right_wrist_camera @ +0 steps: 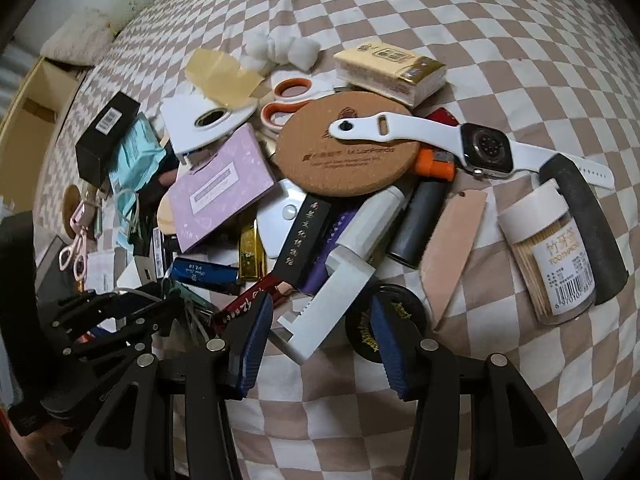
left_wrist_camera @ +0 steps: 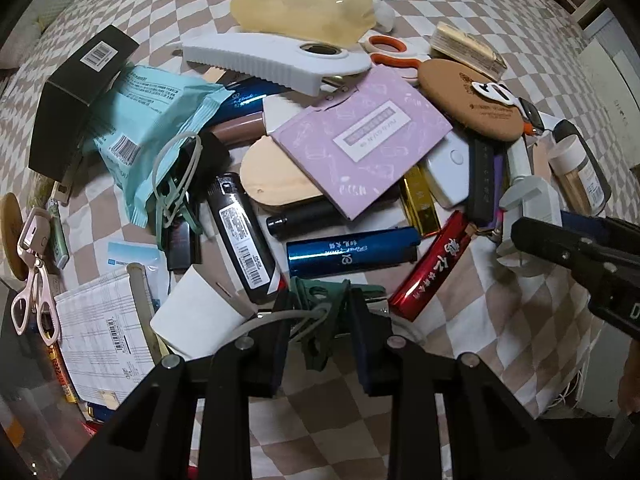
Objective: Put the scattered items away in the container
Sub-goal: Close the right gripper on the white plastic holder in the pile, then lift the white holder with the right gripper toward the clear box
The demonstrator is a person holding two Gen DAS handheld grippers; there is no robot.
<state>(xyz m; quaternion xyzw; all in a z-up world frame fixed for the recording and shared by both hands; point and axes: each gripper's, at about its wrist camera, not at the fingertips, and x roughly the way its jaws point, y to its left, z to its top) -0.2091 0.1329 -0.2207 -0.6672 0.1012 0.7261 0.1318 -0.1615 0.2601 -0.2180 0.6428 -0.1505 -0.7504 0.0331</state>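
Note:
A heap of small items lies on a checkered cloth (left_wrist_camera: 500, 320). At its near edge my left gripper (left_wrist_camera: 322, 332) points straight down, shut on a dark green clip (left_wrist_camera: 320, 300) with a pale cord looped through it. The right wrist view shows that gripper (right_wrist_camera: 168, 304) at the lower left. My right gripper (right_wrist_camera: 320, 320) is shut on a white plastic bracket (right_wrist_camera: 324, 304) that lies slanted between the blue pads (right_wrist_camera: 252, 340). A black round tin (right_wrist_camera: 360, 320) sits partly behind the right pad. A red lighter (right_wrist_camera: 248, 300) touches the left pad's tip.
The heap holds a cork coaster (right_wrist_camera: 340, 152), a white-strapped watch (right_wrist_camera: 484, 152), a toothpick jar (right_wrist_camera: 552, 256), a purple booklet (left_wrist_camera: 360, 136), blue lighters (left_wrist_camera: 352, 252), a teal packet (left_wrist_camera: 156, 120) and a black box (left_wrist_camera: 80, 96). An open cardboard box (right_wrist_camera: 36, 92) stands far left.

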